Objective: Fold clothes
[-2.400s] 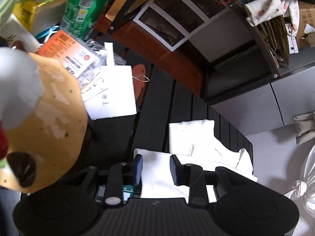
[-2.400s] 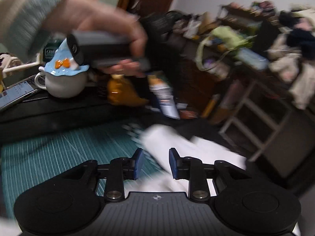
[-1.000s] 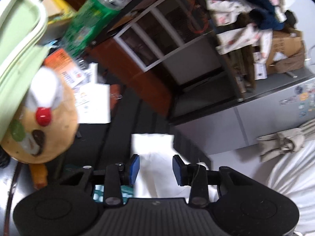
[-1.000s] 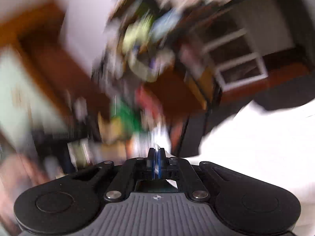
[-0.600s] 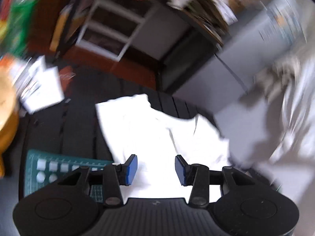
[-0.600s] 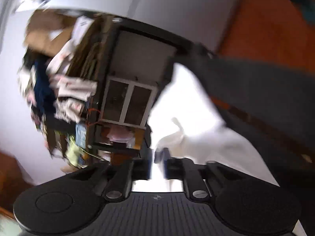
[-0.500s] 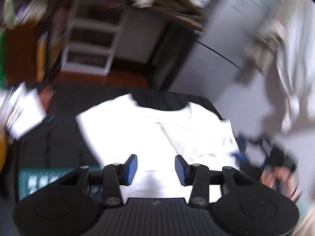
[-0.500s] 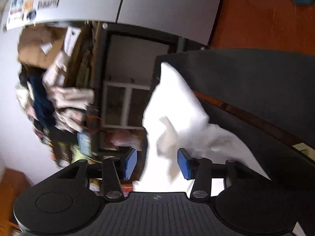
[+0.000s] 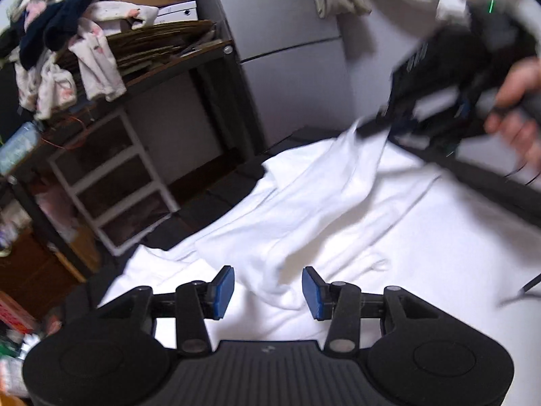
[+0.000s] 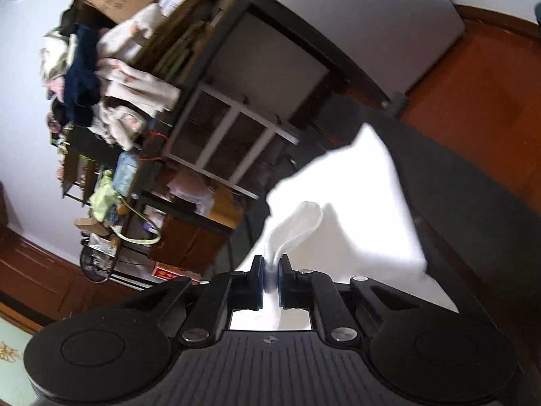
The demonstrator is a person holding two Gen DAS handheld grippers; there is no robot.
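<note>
A white garment [image 9: 338, 223] lies spread and rumpled on a dark slatted table [image 9: 216, 196]. My left gripper [image 9: 267, 289] is open just above its near folds, holding nothing. My right gripper [image 10: 270, 275] is shut on a folded edge of the white garment [image 10: 358, 216] and lifts it off the table. In the left wrist view the right gripper [image 9: 382, 128] shows at the upper right, held by a hand [image 9: 517, 108], with a corner of the cloth pulled up to it.
A dark shelf [image 9: 142, 74] piled with clothes and cardboard stands behind the table, with a white drawer frame [image 9: 111, 182] under it. A grey fridge [image 9: 284, 34] stands beyond. The table's dark far edge [image 10: 473, 203] meets a red-brown floor [image 10: 480, 88].
My right gripper closed on the garment's edge and lifted it. My left gripper swung over the garment and stayed open.
</note>
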